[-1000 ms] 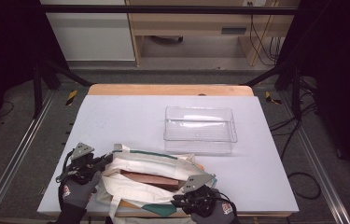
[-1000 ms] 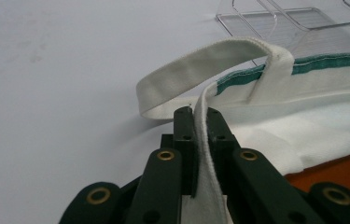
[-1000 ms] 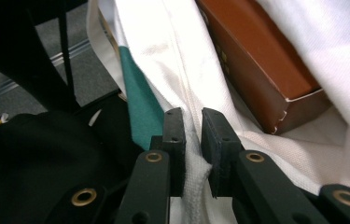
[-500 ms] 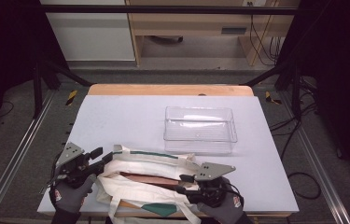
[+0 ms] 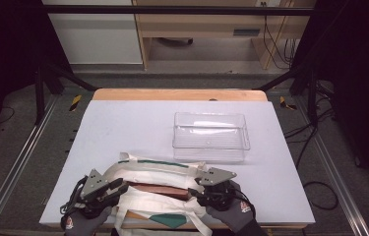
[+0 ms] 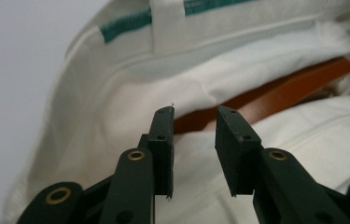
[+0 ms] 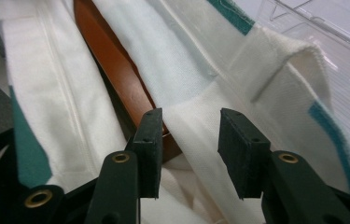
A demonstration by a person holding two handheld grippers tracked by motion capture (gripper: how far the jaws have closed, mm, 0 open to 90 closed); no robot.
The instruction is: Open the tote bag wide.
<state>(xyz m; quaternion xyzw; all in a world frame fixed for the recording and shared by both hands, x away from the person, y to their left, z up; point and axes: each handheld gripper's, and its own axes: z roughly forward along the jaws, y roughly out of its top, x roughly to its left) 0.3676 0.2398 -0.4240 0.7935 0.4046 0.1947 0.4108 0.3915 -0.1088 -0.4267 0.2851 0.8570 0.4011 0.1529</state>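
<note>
A white cloth tote bag [image 5: 162, 169] with green trim lies at the table's near edge, mouth gaping, with a flat brown thing [image 5: 157, 189] inside. My left gripper [image 5: 118, 189] is at the bag's left end. Its jaws have just been closing, and in the left gripper view they [image 6: 193, 121] stand apart over the white cloth, pinching nothing, with the brown thing [image 6: 275, 93] beyond. My right gripper [image 5: 195, 191] is at the bag's right end. In the right gripper view its jaws [image 7: 189, 126] have just opened and straddle a fold of the bag's rim beside the brown thing [image 7: 112, 60] without pressing on it.
A clear plastic bin [image 5: 210, 135] stands empty just beyond the bag at the right, its wall close to the right gripper [image 7: 331, 28]. The white tabletop [image 5: 123, 128] stretches bare at the left and back. Gloved hands hold both grippers at the near edge.
Both pairs of jaws stand wider than a second ago. The left gripper swung out to the left, then came back toward the bag. The right gripper has lifted slightly at the bag's right end.
</note>
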